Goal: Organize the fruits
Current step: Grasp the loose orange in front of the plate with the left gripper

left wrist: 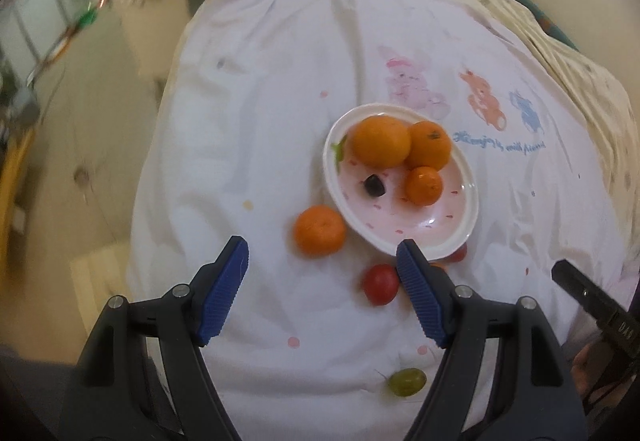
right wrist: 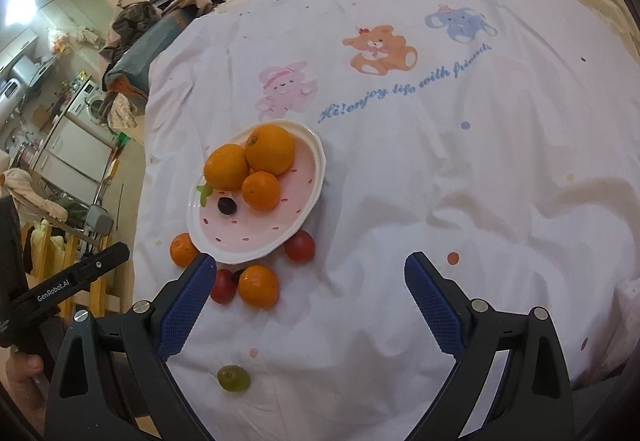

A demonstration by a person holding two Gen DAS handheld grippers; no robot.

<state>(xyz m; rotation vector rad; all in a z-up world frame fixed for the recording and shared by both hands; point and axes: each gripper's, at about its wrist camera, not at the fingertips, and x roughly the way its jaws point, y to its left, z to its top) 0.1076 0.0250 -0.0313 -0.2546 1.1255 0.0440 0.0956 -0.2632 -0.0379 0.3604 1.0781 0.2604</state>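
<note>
Two hand-held grippers hover over a bed draped in a cartoon-print sheet, the left gripper and right gripper both spread and empty. A pink plate holds three oranges and a dark grape; more oranges, red fruits and a green grape lie beside it.

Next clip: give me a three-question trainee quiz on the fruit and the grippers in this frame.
1. True or false: the small dark grape lies on the pink oval plate.
2. How many orange citrus fruits are on that plate? A) two B) three C) five
3. Fill in: the green grape lies on the white ____.

Key: 1 true. 2 B; two more oranges lie off the plate. 3 bedsheet. The left gripper and right gripper are both open and empty.
</note>
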